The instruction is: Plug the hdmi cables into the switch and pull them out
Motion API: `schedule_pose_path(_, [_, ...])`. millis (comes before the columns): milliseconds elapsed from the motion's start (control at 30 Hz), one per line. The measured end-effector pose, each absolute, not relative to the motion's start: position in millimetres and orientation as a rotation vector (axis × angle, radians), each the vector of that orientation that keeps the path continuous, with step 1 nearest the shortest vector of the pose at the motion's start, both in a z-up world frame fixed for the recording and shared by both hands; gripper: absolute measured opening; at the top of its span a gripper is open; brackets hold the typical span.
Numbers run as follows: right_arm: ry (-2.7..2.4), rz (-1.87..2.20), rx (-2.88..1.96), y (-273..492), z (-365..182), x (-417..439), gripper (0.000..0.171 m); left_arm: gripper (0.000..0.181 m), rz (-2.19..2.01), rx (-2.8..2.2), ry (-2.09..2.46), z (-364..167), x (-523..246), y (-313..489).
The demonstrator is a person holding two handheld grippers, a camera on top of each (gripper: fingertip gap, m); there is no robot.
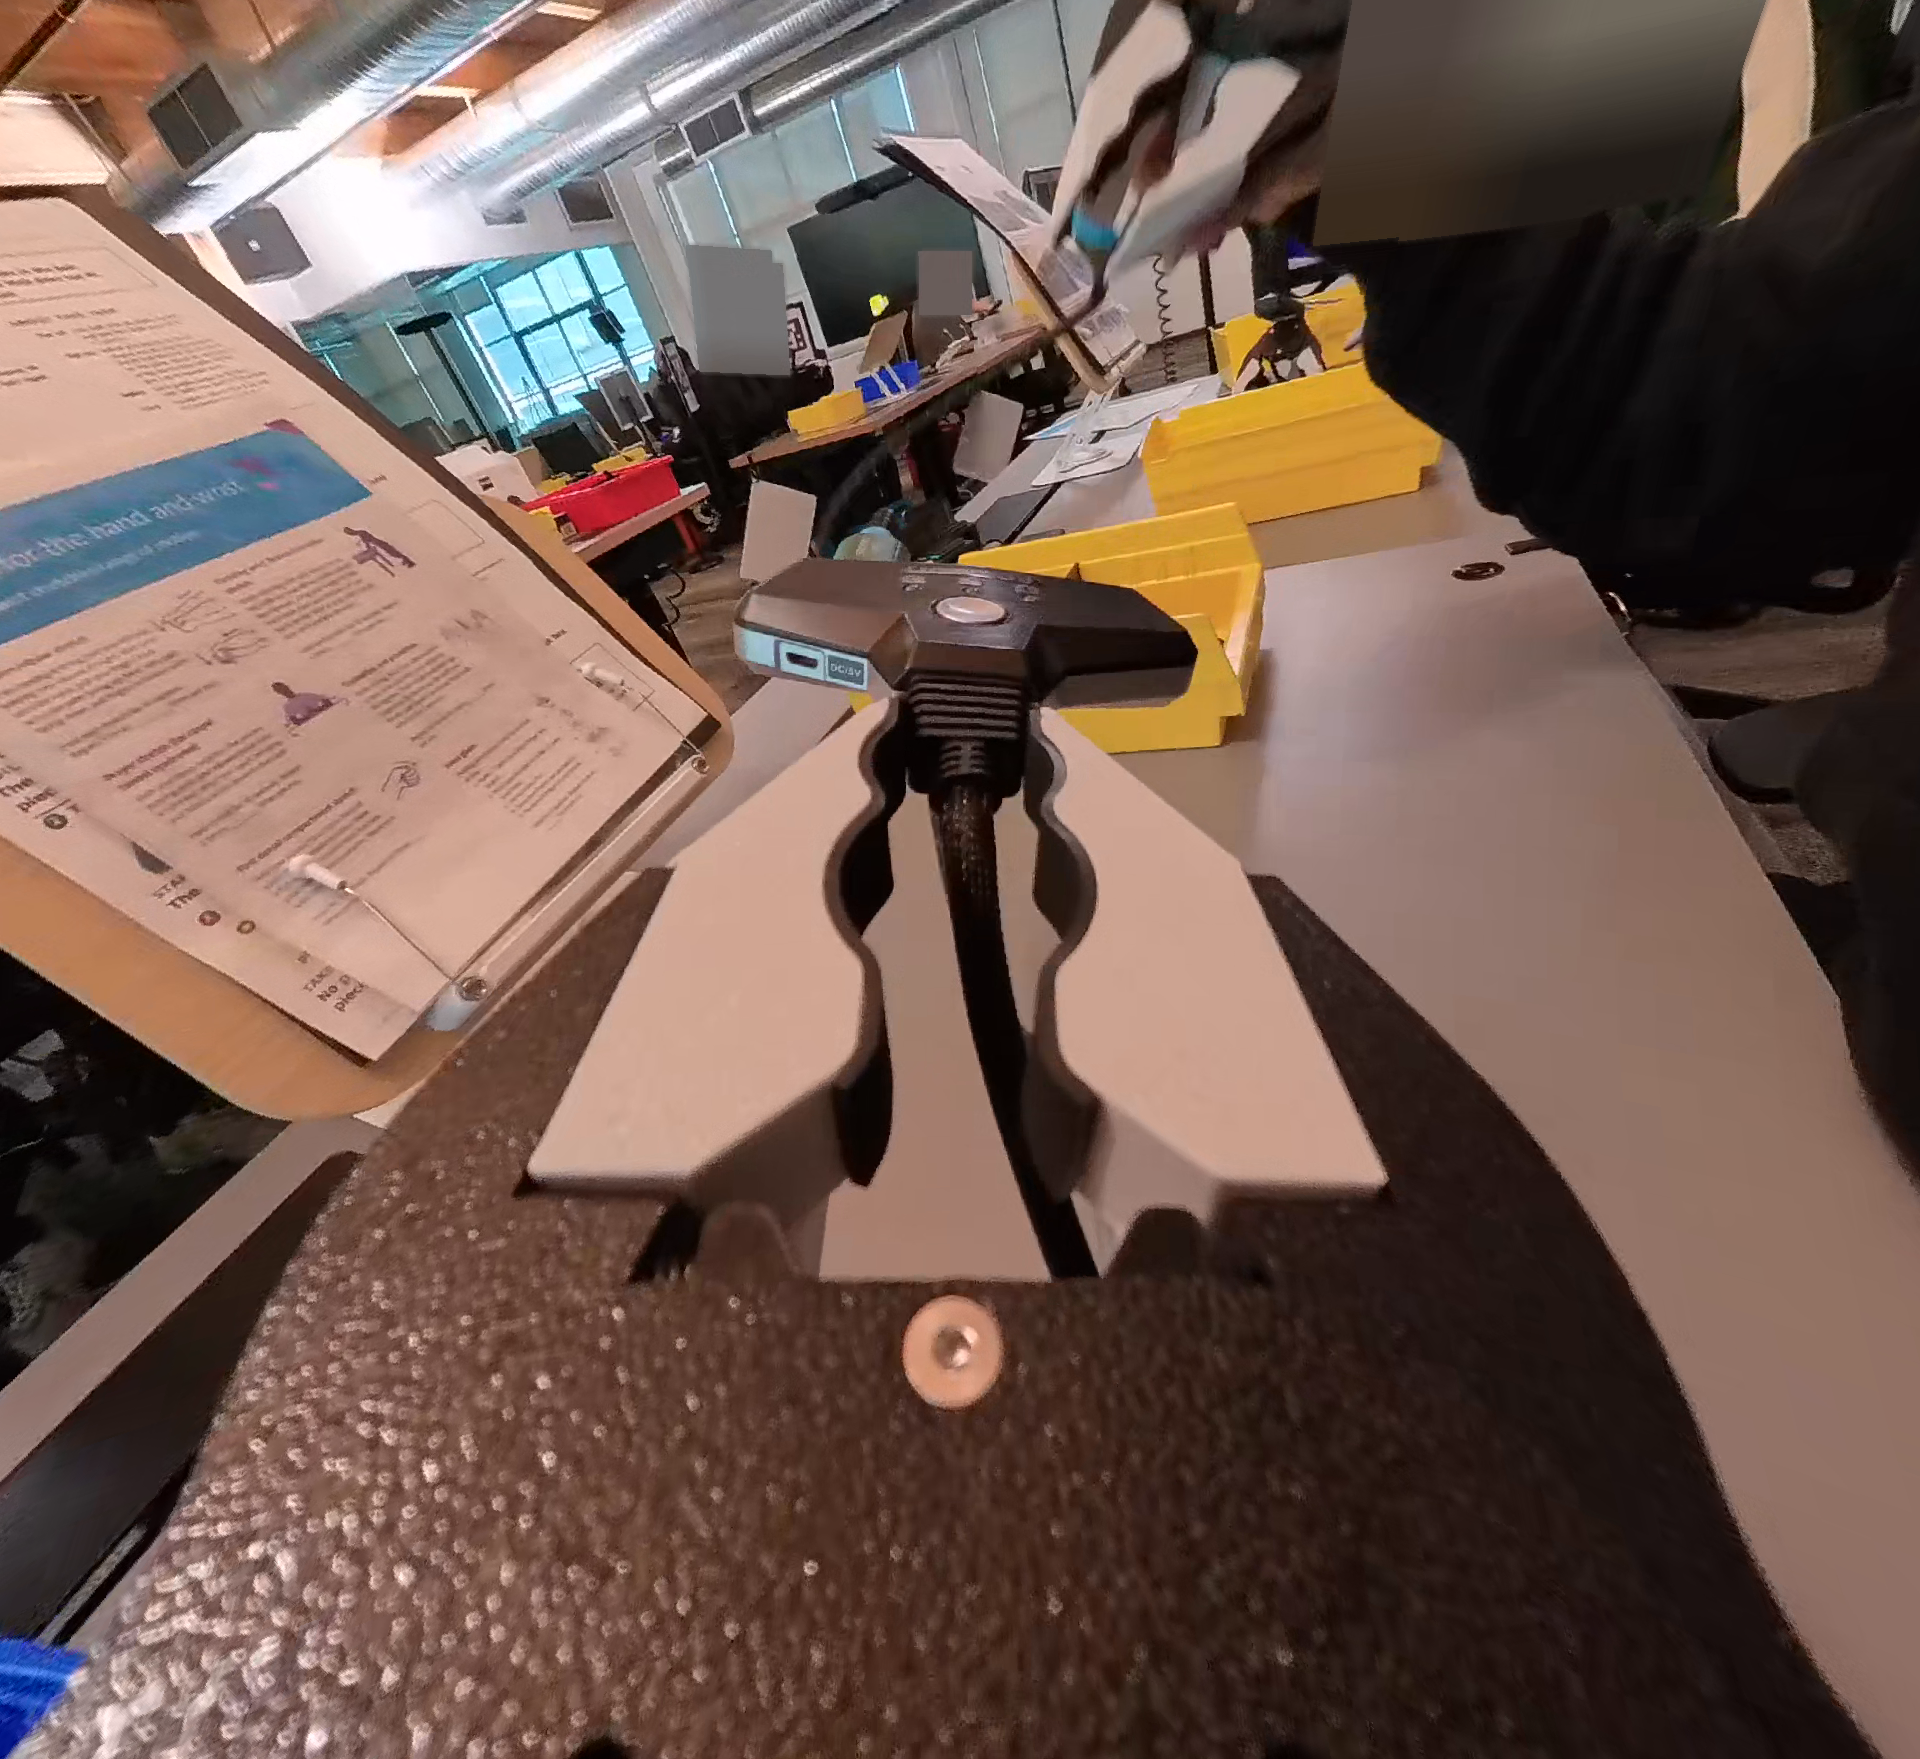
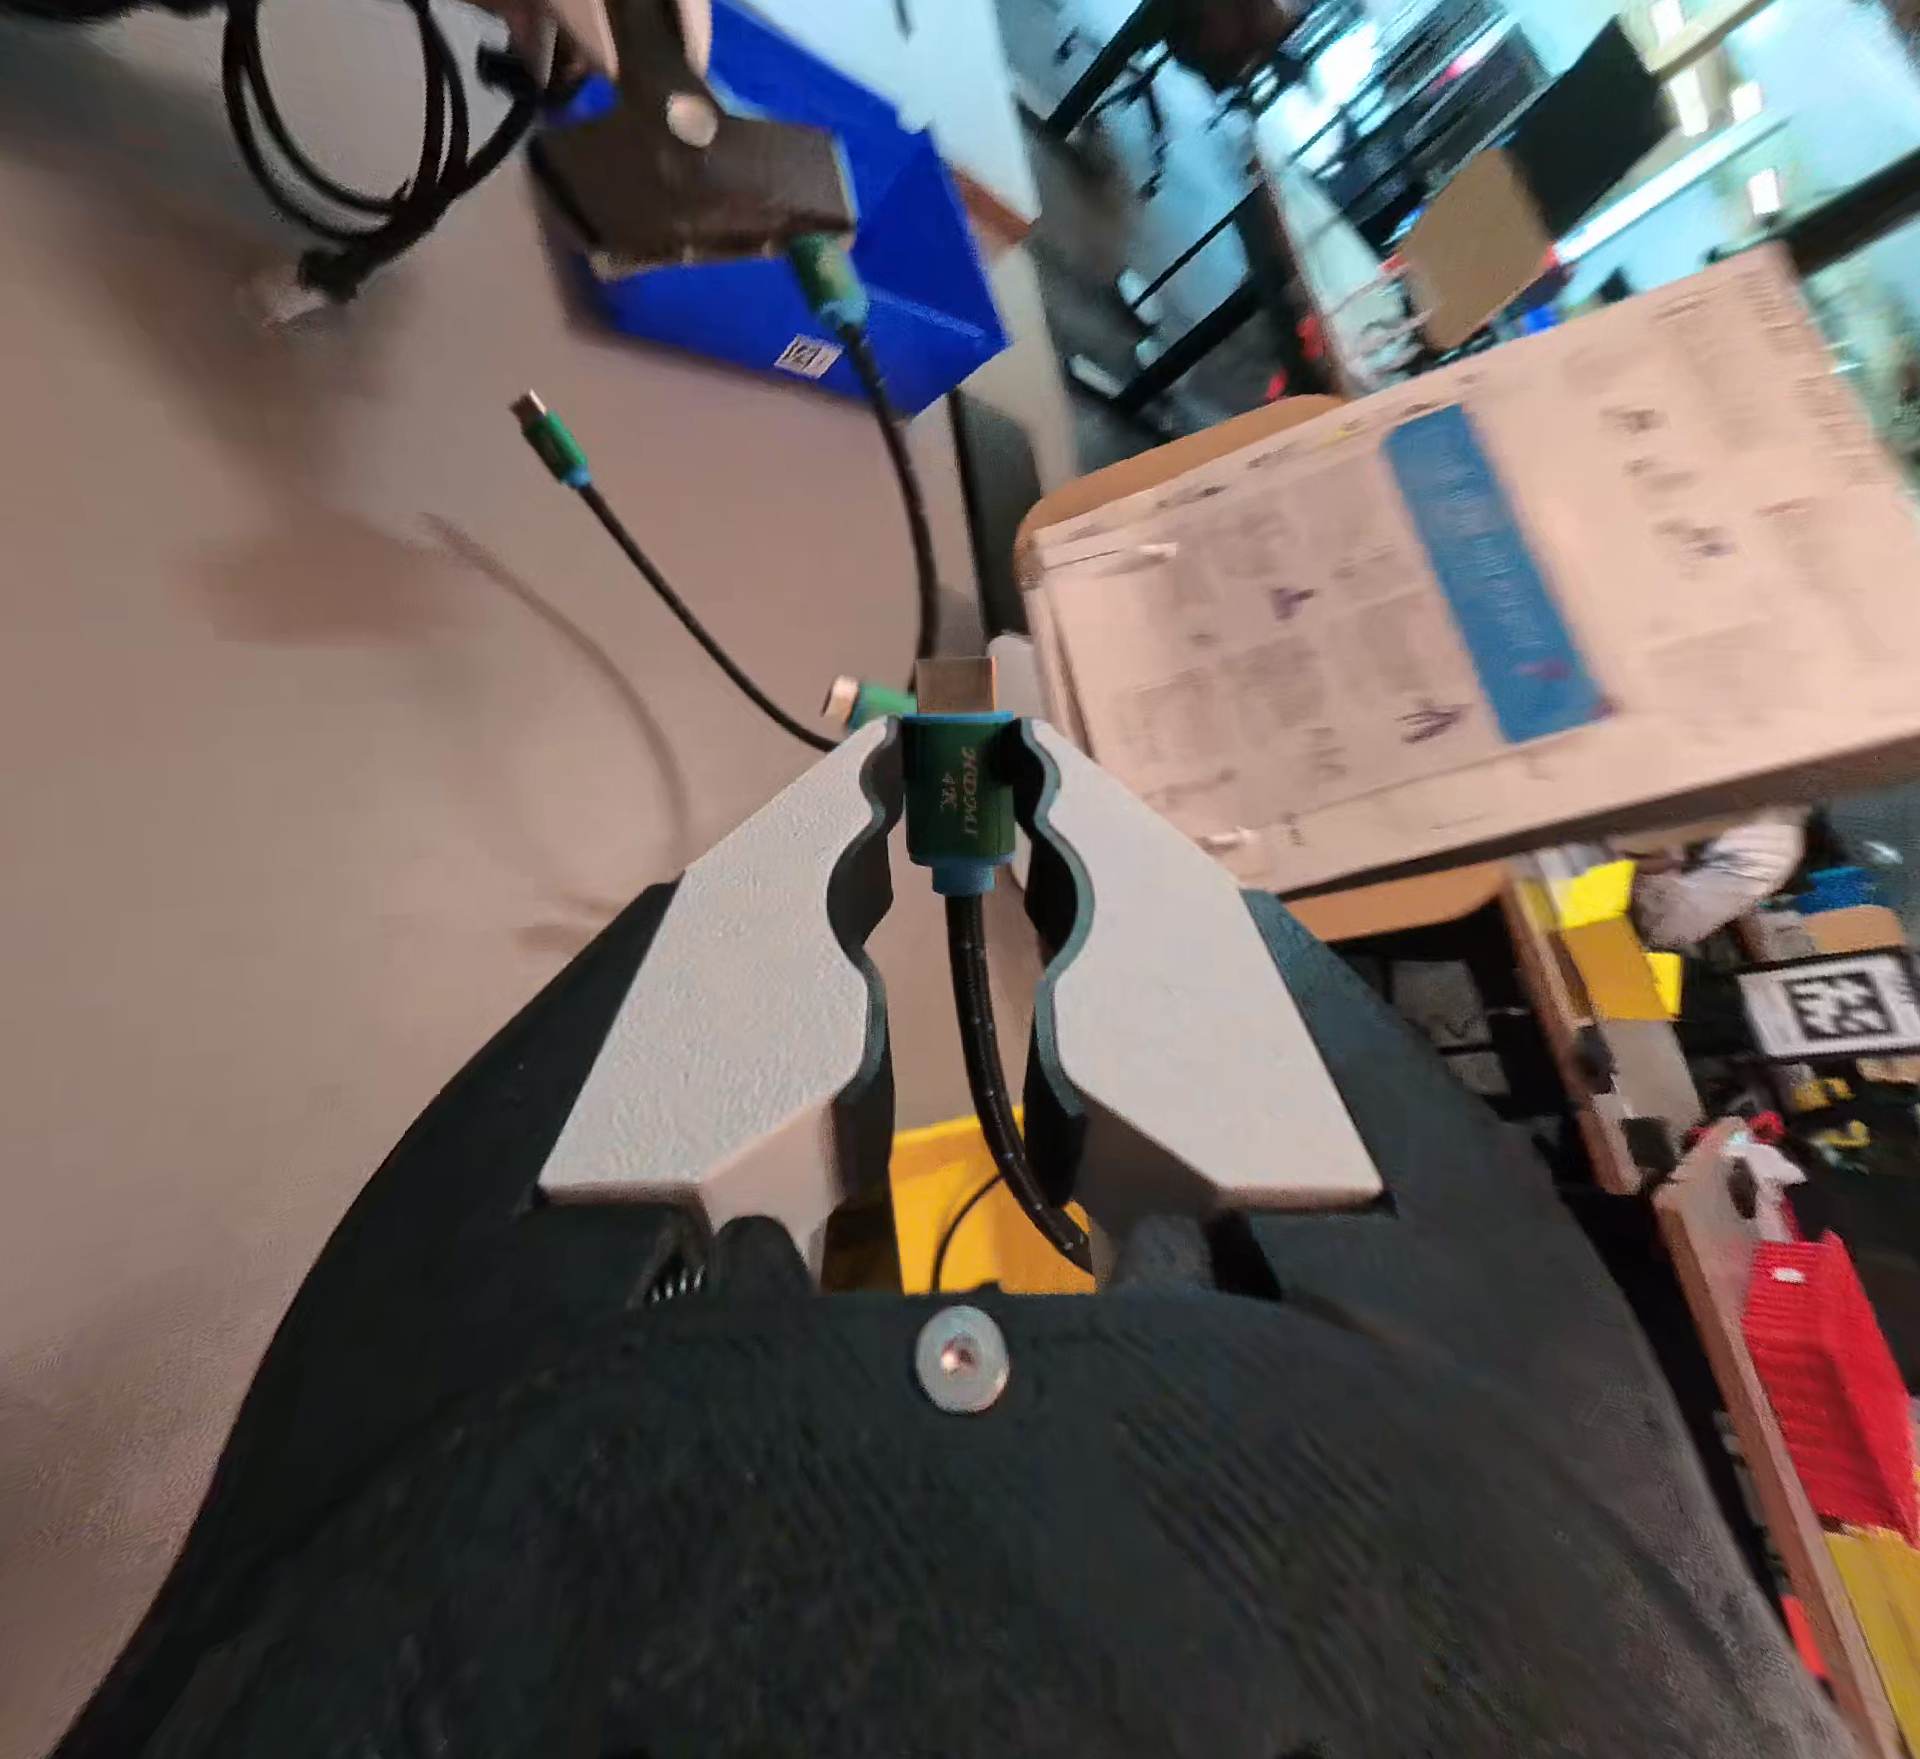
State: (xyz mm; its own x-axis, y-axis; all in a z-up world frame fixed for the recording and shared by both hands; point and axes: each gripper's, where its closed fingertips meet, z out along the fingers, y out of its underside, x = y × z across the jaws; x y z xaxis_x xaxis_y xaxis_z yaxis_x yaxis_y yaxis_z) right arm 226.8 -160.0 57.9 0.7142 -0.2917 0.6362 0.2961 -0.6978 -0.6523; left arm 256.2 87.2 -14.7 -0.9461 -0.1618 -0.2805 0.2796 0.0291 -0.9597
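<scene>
HDMI switch point(image 1: 961, 623) is held off the grey table point(image 1: 1455, 878) by the left gripper point(image 1: 961, 733), whose fingers are clamped on the ribbed strain relief of its black pigtail cable point(image 1: 977, 930); the body sits just past the fingertips. One green HDMI plug point(image 2: 828, 275) is seated in the switch. A second green HDMI plug point(image 2: 956, 790) is pinched by the right gripper point(image 2: 956, 743), metal tip protruding forward, well apart from the switch. A third loose plug point(image 2: 551, 442) is seen above the table.
</scene>
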Motion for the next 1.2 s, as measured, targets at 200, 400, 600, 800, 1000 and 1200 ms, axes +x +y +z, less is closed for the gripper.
schedule_pose_path(200, [0.270,-1.168,-2.177,-261,62,203,0.019,0.019,-2.056,0.065,1.980,-18,264,92])
schedule_pose_path(400, [0.593,-1.087,-2.253,-323,-32,194,0.019,0.019,-2.144,0.062,1.952,-17,267,83])
schedule_pose_path(600, [0.693,-1.077,-2.158,-316,-91,197,0.019,0.019,-2.132,0.062,1.992,-22,266,78])
schedule_pose_path(800, [0.851,-0.993,-2.126,-292,-134,241,0.019,0.019,-2.138,0.058,2.002,-22,264,73])
schedule_pose_path(1000, [0.950,-0.818,-2.494,-294,-206,250,0.056,0.019,-2.145,0.059,2.013,-25,258,69])
schedule_pose_path(1200, [1.054,-0.637,-2.476,-297,-193,245,0.083,0.019,-2.157,0.056,2.014,-28,255,67])
